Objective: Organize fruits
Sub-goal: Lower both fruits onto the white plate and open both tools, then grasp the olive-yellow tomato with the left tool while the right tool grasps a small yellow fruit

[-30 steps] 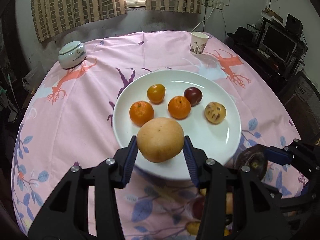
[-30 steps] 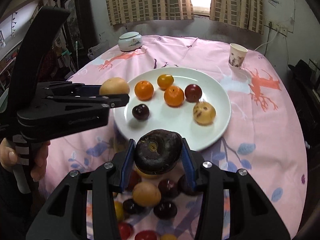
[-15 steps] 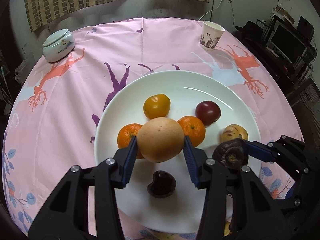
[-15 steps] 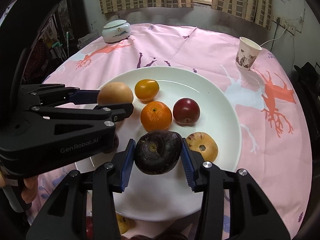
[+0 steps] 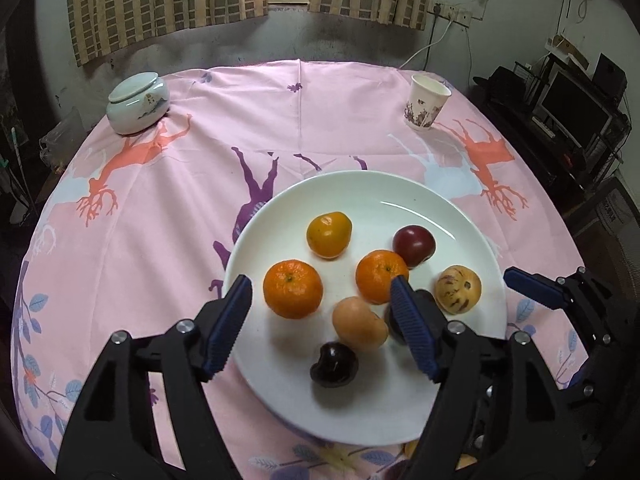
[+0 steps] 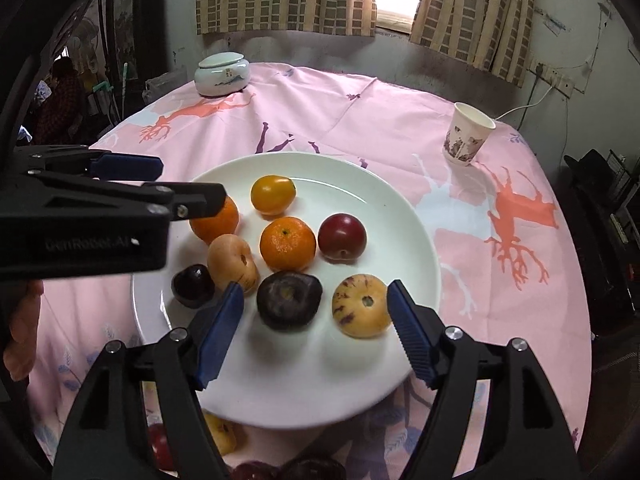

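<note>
From your left wrist camera, your left gripper hangs over the near side of the white plate, its jaws opening and pressing on nothing. The tan pear lies on the plate between the blue pads, clear of both, with a dark plum touching its near side. An orange sits just beyond the left pad; a second orange, a yellow fruit, a red plum and a speckled melon lie farther in. A lidded jar and a paper cup stand well apart on the pink tablecloth.

From your right wrist camera, your right gripper is also opening, empty. The dark purple fruit rests on the plate between its pads, touching neither, just beside the speckled melon. Your left gripper reaches in from the left above the pear.
</note>
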Motion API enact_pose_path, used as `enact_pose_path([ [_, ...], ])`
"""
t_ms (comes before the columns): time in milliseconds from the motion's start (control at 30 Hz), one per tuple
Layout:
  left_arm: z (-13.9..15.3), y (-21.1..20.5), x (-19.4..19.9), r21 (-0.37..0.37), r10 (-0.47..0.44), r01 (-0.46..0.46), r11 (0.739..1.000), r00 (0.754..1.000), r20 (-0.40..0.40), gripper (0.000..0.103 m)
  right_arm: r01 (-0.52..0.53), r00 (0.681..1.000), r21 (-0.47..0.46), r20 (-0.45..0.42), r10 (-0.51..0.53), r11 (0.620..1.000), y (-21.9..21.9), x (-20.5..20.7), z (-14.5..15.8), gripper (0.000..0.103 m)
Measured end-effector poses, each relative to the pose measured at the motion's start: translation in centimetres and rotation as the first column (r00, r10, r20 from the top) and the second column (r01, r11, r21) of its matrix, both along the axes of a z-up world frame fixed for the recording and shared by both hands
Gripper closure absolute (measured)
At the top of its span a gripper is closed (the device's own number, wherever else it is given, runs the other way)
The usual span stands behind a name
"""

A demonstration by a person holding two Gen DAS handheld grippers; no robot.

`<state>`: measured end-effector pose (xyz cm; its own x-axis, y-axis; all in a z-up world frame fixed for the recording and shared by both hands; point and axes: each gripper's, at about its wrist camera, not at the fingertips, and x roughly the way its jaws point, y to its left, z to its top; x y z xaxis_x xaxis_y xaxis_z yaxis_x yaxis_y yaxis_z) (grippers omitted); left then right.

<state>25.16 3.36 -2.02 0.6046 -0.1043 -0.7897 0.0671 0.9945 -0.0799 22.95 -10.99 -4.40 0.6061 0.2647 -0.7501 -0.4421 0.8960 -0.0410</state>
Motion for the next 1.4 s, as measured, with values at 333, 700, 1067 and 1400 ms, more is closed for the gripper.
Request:
enact_pose_path([
  [333, -0.1, 1.8, -12.3, -0.03, 0.029, -0.027, 0.999, 0.998, 0.062, 0.012, 0.056, 0.998, 0.048, 0.009, -0.056, 0.997, -4.6, -10.1, 2.0, 0.025],
  [700, -5.6, -0.2, -21.9, 0.001, -0.037, 0.037, 0.999, 0.999, -0.012, 0.011, 0.141, 0.989, 0.09, -0.047, -0.137, 0.986, -6.9, -20.7, -1.7, 0.024],
  [1067, -6.4, -1.7, -23.7, 0.039, -0.072, 0.073, 0.997, 0.997, -0.023, 0.011, 0.124, 0.988, 0.137, -0.109, -0.11, 0.983, -8.2, -22.2, -4.6, 0.049],
  [1400, -8.0, -2.5, -23.5, 0.086, -0.096, 0.101, 0.991, 0.993, -0.065, 0.011, 0.117, 0.987, 0.127, -0.128, -0.1, 0.985, -7.0, -18.7, -7.0, 0.078],
])
